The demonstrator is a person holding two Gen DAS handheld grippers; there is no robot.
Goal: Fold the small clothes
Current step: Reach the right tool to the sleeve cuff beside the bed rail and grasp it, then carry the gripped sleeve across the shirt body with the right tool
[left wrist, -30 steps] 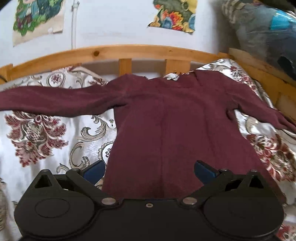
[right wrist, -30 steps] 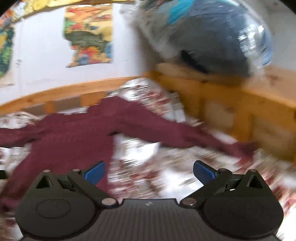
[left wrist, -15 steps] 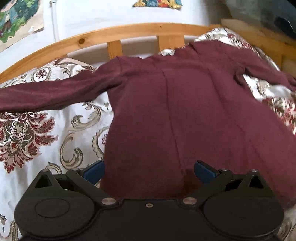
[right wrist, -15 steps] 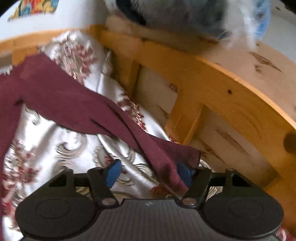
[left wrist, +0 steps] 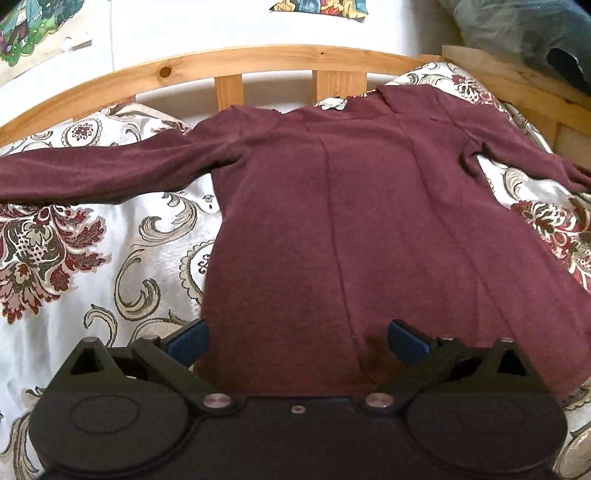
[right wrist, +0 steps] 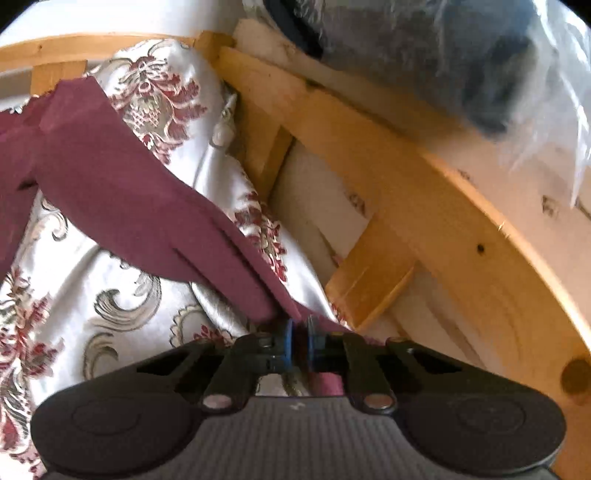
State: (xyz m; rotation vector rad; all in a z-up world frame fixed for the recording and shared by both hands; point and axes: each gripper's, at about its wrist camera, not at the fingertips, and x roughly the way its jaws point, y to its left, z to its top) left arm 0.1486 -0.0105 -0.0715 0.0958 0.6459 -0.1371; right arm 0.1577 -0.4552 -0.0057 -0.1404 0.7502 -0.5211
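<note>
A maroon long-sleeved top [left wrist: 351,229] lies spread flat on a floral bedspread [left wrist: 74,258], sleeves out to both sides. My left gripper [left wrist: 295,338] is open, its blue pads either side of the hem near the top's lower left corner. In the right wrist view my right gripper [right wrist: 298,341] is shut on the cuff end of the right sleeve [right wrist: 147,199], which runs up and left from the pads.
A wooden bed rail [left wrist: 258,62] curves along the far side and another wooden rail [right wrist: 424,192] runs close on the right. A plastic-wrapped dark bundle [right wrist: 443,55] sits on the right rail. Posters [left wrist: 321,5] hang on the white wall.
My right gripper swung to the sleeve end by the right rail and closed on the cuff. My left gripper stayed open over the hem and shifted only slightly.
</note>
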